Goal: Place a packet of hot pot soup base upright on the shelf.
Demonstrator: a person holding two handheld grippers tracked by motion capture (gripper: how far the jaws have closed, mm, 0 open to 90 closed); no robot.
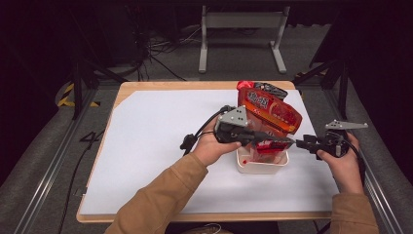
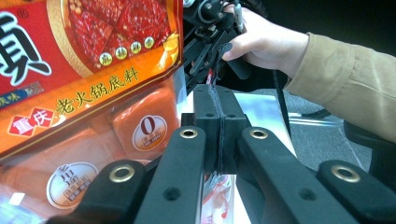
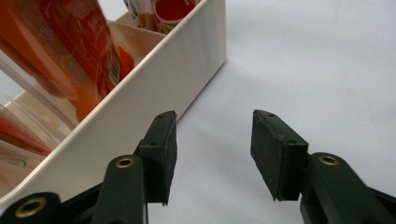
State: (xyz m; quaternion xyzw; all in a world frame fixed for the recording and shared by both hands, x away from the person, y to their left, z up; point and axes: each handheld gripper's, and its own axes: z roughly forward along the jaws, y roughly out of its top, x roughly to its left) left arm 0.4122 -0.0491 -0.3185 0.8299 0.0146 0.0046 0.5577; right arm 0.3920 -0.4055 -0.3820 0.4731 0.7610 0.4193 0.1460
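Note:
A large red hot-pot seasoning packet [image 1: 270, 109] [image 2: 70, 56] stands tilted in a small white box [image 1: 263, 165] [image 3: 140, 102] at the table's middle right. My left gripper [image 1: 287, 141] [image 2: 218, 100] reaches across the box's top, just under that packet. Its pads are pressed together on the thin edge of a small red-and-white sachet [image 2: 215, 189]. My right gripper [image 1: 299, 143] [image 3: 215, 140] sits low beside the box's outer wall, open, with bare sheet between its pads. Its left pad is close to the wall. In the left gripper view, the right gripper [image 2: 210, 46] faces mine, a hand behind it.
A white sheet [image 1: 160, 146] covers the wooden table. More orange and red packets [image 3: 79, 51] stand inside the box, some in clear wrap [image 2: 149, 126]. A grey metal frame [image 1: 241, 34] and cables lie on the floor beyond the far edge.

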